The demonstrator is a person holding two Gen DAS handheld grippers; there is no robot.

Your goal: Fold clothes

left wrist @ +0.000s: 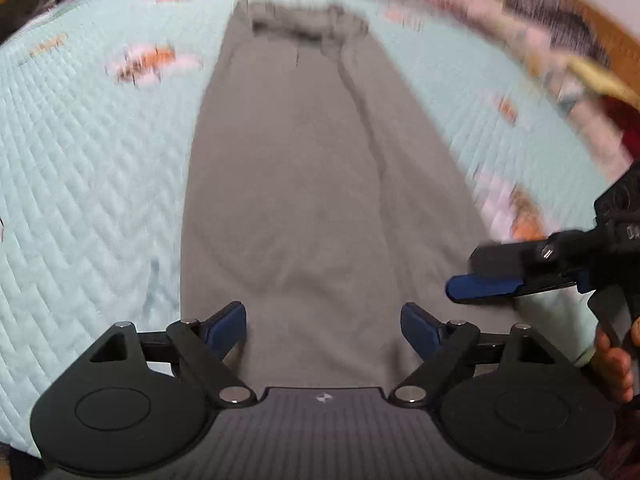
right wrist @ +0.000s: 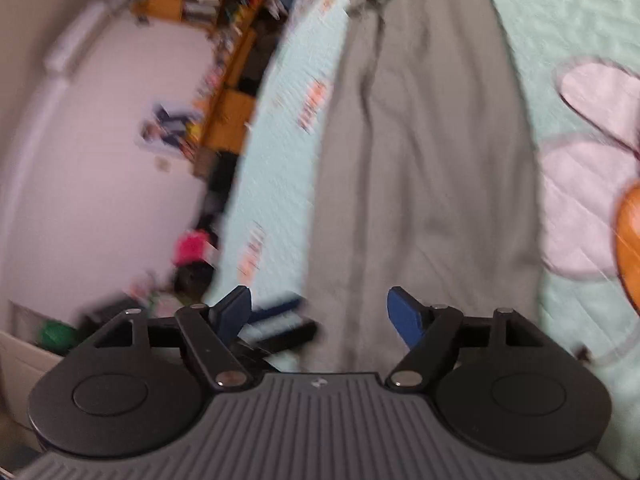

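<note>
Grey trousers (left wrist: 304, 168) lie flat and lengthwise on a pale mint quilted bedspread (left wrist: 92, 184), with the waistband at the far end. My left gripper (left wrist: 323, 328) hovers over the near end of the trousers with its blue pads (left wrist: 226, 326) spread wide and pressing on nothing. In the right wrist view the trousers (right wrist: 432, 168) run away from me, and my right gripper (right wrist: 320, 314) is open above their near end. In the left wrist view the right gripper (left wrist: 468, 278) comes in side-on from the right edge, held by a hand (left wrist: 612, 360).
A blurred pile of other clothes (left wrist: 560, 48) lies along the far right of the bed by a wooden board (left wrist: 608, 28). Left of the bed are bare floor (right wrist: 100, 152), cluttered wooden shelves (right wrist: 208, 0) and a pink item (right wrist: 192, 246). The bedspread carries a large flower print (right wrist: 588, 184).
</note>
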